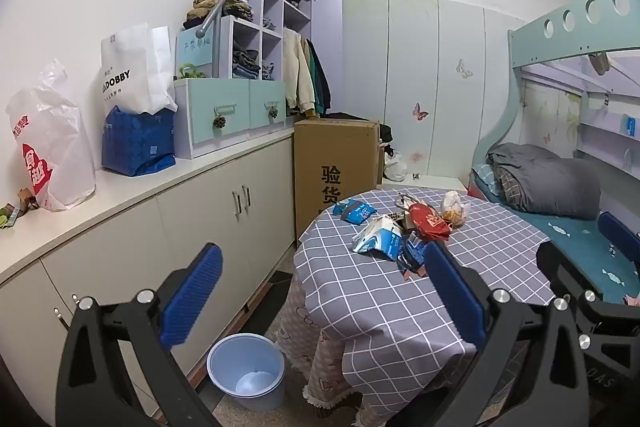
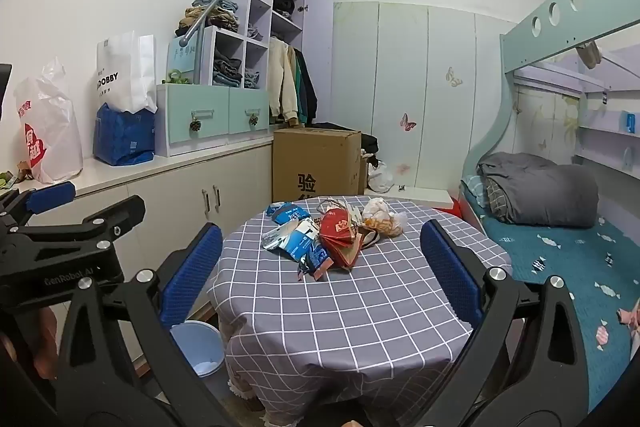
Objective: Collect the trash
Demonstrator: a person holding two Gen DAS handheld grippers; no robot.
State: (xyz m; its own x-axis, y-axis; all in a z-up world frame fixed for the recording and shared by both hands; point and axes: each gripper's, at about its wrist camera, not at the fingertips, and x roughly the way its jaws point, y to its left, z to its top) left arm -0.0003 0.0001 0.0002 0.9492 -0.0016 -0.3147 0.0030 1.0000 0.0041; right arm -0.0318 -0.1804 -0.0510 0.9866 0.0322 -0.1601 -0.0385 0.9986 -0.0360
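Note:
A pile of trash lies on the round table with a grey checked cloth: blue and white wrappers, a red packet and a clear bag with orange bits. A light blue bin stands on the floor left of the table. My left gripper is open and empty, short of the pile. My right gripper is open and empty, facing the pile. The left gripper also shows at the left in the right wrist view.
A long white cabinet runs along the left wall, with bags and drawers on top. A cardboard box stands behind the table. A bunk bed with a grey blanket is on the right.

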